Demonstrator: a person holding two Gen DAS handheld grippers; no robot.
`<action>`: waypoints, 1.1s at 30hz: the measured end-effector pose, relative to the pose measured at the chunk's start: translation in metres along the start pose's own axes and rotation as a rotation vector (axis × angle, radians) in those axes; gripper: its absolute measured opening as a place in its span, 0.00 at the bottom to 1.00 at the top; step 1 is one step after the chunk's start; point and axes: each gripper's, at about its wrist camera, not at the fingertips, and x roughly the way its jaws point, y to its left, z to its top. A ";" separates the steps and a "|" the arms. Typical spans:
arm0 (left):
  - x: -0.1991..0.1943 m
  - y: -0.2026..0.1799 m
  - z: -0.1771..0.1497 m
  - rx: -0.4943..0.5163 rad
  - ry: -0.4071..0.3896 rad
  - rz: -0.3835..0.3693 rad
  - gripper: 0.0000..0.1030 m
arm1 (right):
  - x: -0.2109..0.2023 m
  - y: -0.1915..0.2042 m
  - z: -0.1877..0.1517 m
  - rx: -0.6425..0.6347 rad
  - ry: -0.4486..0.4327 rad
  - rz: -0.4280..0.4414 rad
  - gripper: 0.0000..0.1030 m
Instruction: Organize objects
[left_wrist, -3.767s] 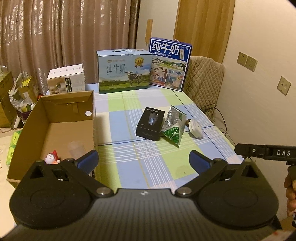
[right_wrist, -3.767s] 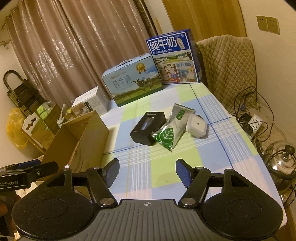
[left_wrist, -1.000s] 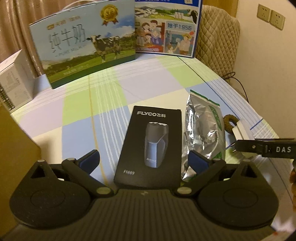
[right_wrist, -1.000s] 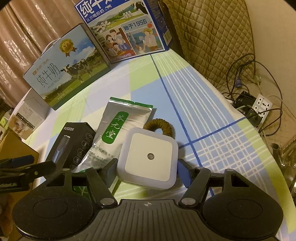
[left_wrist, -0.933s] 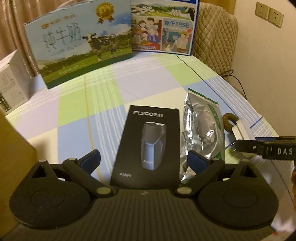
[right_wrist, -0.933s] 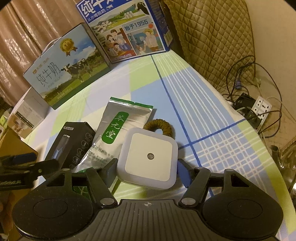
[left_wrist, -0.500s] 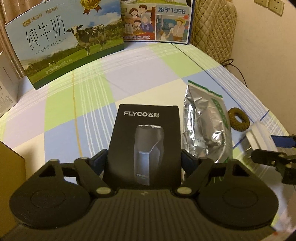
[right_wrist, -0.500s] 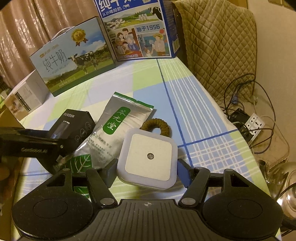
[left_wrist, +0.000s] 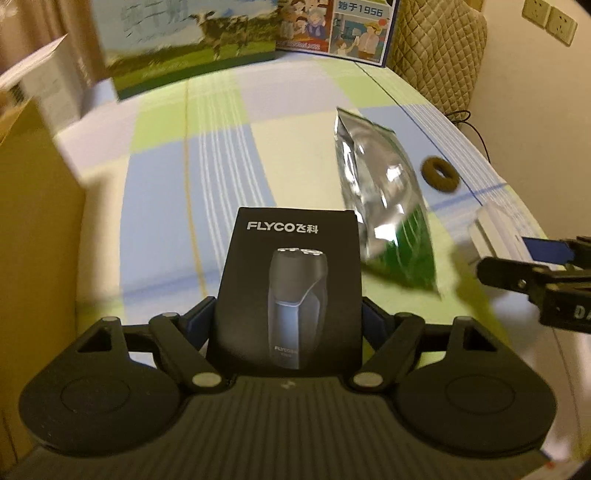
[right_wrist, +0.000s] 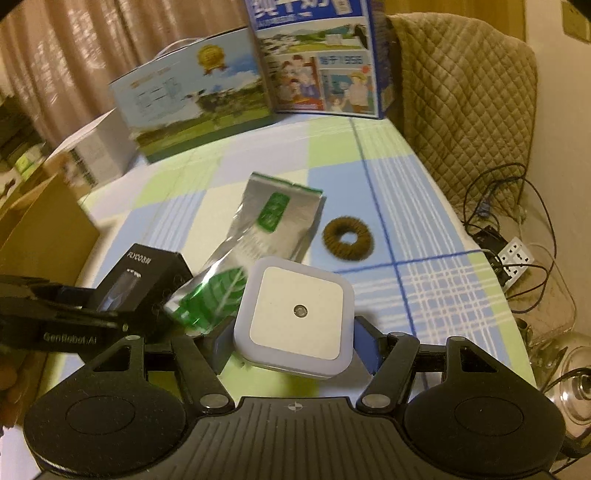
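Note:
A black shaver box (left_wrist: 288, 284) is clamped upright between the blue pads of my left gripper (left_wrist: 287, 321), off the checked tablecloth (left_wrist: 229, 166). My right gripper (right_wrist: 293, 343) is shut on a white square night light (right_wrist: 295, 317), held just above the cloth. A silver and green foil pouch (right_wrist: 266, 236) lies flat between the two grippers. Right of the pouch rests a brown hair tie (right_wrist: 348, 239). In the right wrist view the left gripper (right_wrist: 55, 314) holds the black box (right_wrist: 147, 280) at the left.
An open cardboard box (left_wrist: 33, 221) stands at the table's left side. Two milk cartons (right_wrist: 192, 96) (right_wrist: 321, 59) and a white box (right_wrist: 99, 147) line the far edge. A quilted chair back (right_wrist: 461, 92), cables, a power strip (right_wrist: 515, 260) and a kettle (right_wrist: 576, 387) are on the right.
My left gripper has closed on the black box, lifted it and carried it left towards the cardboard box. My right gripper has raised the night light, leaving the hair tie fully in view.

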 end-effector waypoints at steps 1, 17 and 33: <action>-0.007 -0.001 -0.009 -0.012 -0.001 -0.005 0.75 | -0.004 0.003 -0.004 -0.019 0.008 0.005 0.62; -0.081 -0.022 -0.088 -0.054 -0.026 -0.013 0.75 | -0.067 0.018 -0.050 -0.080 0.021 -0.012 0.62; -0.182 -0.013 -0.101 -0.079 -0.155 -0.011 0.75 | -0.154 0.070 -0.057 -0.099 -0.081 0.009 0.62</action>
